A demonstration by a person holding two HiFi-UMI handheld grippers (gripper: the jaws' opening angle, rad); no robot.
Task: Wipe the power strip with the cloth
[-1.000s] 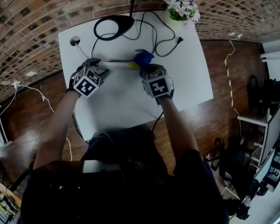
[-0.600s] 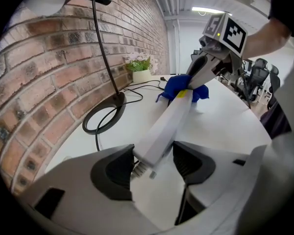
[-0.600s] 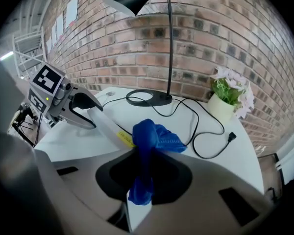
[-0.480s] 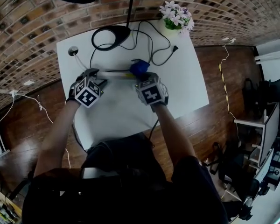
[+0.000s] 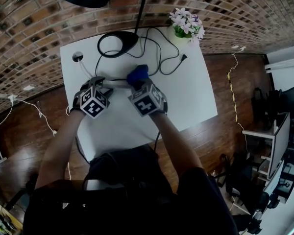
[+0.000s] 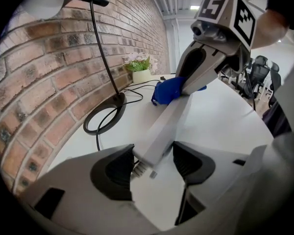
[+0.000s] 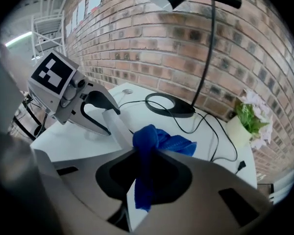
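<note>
The power strip (image 5: 118,81) lies flat on the white worktop (image 5: 186,97), and its long axis runs straight from one gripper to the other. The left gripper (image 5: 99,81) grasps the cord end of the strip, with a jaw on either long side pinning it down. The right gripper (image 5: 137,83) is clenched on a bunched blue cloth (image 5: 137,74), which rests on top of the strip, well along it from the left gripper. Whether any of the strip carries on beyond the cloth cannot be told, as the cloth covers that part.

I judge that the next wipe has to follow the strip's length. The bare stretch of strip lies between the cloth and the left gripper, so the right gripper is the one to travel, and it will stop short of the left jaws. On the wall side of the strip, the lamp base (image 5: 118,37) and loops of black cable (image 5: 159,50) sit near enough to snag a wide sweep. On the person's side of the strip, the worktop is bare right up to its edge.
</note>
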